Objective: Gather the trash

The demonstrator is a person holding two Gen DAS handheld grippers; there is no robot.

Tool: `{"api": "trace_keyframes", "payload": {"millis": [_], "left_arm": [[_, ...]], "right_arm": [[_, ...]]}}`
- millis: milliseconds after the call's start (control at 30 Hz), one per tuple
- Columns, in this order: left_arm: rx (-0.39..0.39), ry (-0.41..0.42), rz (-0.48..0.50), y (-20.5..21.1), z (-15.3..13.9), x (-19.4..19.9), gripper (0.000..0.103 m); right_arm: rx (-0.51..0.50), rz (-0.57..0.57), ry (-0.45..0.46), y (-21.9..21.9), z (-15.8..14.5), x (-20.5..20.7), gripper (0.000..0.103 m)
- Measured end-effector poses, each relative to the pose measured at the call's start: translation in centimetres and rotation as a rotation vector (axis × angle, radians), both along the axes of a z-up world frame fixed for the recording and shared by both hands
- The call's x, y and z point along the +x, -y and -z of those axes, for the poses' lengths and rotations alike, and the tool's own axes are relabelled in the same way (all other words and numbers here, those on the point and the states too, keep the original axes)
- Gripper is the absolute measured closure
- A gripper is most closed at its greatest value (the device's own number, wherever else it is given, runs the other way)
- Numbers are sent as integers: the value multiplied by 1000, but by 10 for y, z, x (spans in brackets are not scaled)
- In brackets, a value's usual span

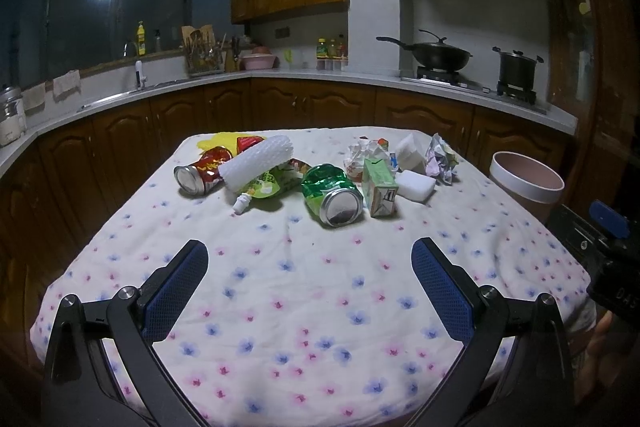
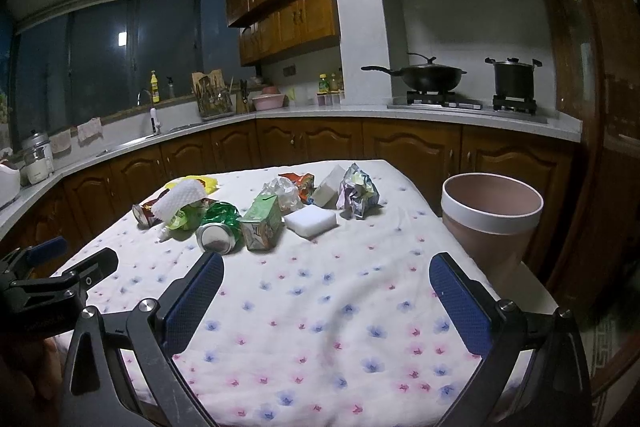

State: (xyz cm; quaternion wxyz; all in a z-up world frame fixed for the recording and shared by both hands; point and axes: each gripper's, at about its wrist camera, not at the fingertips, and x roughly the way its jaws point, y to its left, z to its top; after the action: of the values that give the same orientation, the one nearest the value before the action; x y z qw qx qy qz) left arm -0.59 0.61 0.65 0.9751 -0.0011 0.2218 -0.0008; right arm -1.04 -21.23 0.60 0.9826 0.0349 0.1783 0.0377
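Trash lies across the far half of the flowered tablecloth (image 1: pixel 304 291): a crushed red can (image 1: pixel 198 174), a white foam net sleeve (image 1: pixel 258 159), a green pouch (image 1: pixel 262 187), a crushed green can (image 1: pixel 334 193), a green carton (image 1: pixel 378 187), a white sponge (image 1: pixel 414 185) and crumpled paper (image 1: pixel 440 157). The green can (image 2: pixel 218 227), carton (image 2: pixel 262 223) and sponge (image 2: pixel 310 221) also show in the right wrist view. A pink bin (image 2: pixel 490 227) stands off the table's right edge. My left gripper (image 1: pixel 310 255) and right gripper (image 2: pixel 326 269) both hover open and empty over the near cloth.
Wooden cabinets and a pale counter (image 1: pixel 320 77) wrap around behind the table, with a sink (image 1: pixel 138 75), a wok (image 1: pixel 438 55) and a pot (image 1: pixel 516 67) on the stove. The pink bin (image 1: pixel 526 187) sits right of the table. The other gripper's body (image 2: pixel 52 283) shows at left.
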Motion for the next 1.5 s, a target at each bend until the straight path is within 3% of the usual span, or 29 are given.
{"api": "trace_keyframes", "payload": {"millis": [967, 1500], "left_arm": [[0, -4, 4, 2, 3, -4, 0], [-21, -69, 12, -3, 11, 18, 0]], "right_arm": [[-4, 1, -2, -2, -1, -1, 0], [3, -8, -22, -4, 1, 4, 0]]}}
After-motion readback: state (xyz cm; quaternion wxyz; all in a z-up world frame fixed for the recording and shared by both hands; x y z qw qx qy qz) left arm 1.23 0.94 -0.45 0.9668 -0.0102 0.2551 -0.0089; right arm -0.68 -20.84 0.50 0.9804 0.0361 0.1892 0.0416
